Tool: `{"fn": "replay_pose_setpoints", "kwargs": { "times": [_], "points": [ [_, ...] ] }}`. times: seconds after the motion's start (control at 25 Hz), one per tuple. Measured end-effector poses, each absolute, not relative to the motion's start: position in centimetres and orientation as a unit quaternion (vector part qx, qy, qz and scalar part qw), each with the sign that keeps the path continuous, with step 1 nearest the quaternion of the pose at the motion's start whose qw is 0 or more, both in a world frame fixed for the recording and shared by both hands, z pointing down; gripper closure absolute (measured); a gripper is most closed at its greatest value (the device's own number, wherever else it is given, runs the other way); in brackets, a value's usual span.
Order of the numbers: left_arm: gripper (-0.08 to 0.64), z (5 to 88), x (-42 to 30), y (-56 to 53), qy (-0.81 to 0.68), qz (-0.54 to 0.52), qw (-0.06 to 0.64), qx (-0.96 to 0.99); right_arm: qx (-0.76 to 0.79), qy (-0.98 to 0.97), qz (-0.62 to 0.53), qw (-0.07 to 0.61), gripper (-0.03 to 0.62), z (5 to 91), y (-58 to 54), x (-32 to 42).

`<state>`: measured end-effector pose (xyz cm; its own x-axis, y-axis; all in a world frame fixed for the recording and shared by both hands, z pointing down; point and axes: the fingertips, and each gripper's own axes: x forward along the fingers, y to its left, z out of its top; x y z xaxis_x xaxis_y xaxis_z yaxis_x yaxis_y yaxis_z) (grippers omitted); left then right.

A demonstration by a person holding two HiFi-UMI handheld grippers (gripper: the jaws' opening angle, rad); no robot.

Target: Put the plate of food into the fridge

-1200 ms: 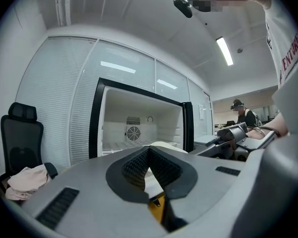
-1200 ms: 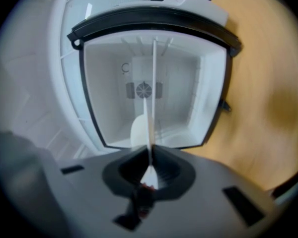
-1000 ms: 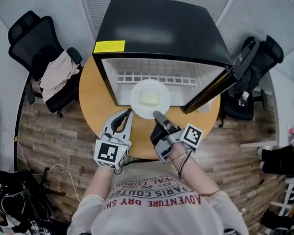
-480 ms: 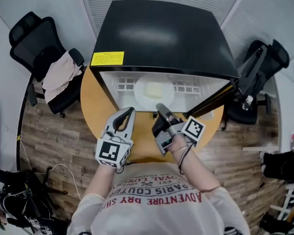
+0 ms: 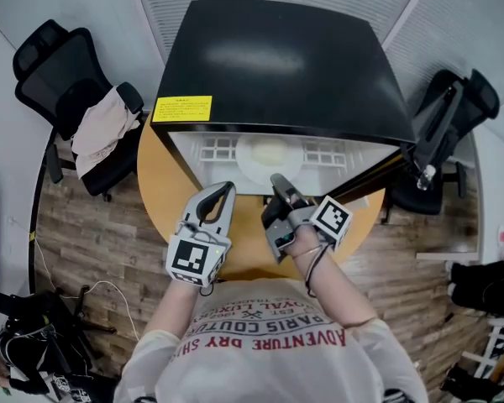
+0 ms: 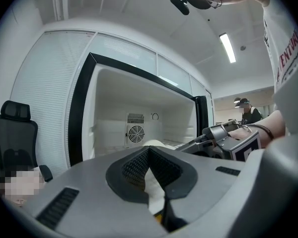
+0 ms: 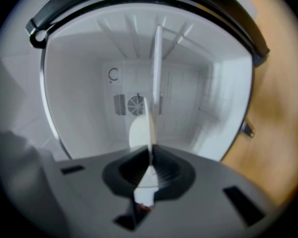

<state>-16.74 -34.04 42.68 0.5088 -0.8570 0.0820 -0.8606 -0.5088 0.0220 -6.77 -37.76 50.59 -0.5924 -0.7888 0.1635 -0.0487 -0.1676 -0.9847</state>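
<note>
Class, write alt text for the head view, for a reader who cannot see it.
Seen from above, the right hand-held gripper holds a white plate of food by its rim, just inside an open black fridge on a round wooden table. The left hand-held gripper, closed, is beside it.

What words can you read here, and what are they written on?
"ADVENTURE DRY": on the person's shirt, upside down in the head view.
"PARIS COUTU": next line on the shirt; its end is folded away.
Yellow label on the fridge: too small to read.
Square markers: patterns, no words.
</note>
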Motion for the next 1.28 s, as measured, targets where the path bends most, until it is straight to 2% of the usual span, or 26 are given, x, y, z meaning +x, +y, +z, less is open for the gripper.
{"fn": "replay_pose_setpoints", "kwargs": {
  "times": [0.4, 0.84, 1.28],
  "points": [
    [0.534, 43.4, -16.5, -34.8, -0.497, 0.030, 0.045, 0.866, -0.365, 0.583, -0.660, 0.301, 0.545, 50.6, -39.4, -6.7],
    [0.534, 43.8, -17.1, -35.3, -0.500, 0.033, 0.052, 0.864, -0.377, 0.579, -0.657, 0.302, 0.449, 51.4, -40.8, -7.0],
    [0.534, 44.2, -17.2, -35.6, -0.497, 0.038, 0.056, 0.865, -0.372, 0.578, -0.661, 0.301, 0.459, 51.0, -40.9, -7.4]
  ]
}}
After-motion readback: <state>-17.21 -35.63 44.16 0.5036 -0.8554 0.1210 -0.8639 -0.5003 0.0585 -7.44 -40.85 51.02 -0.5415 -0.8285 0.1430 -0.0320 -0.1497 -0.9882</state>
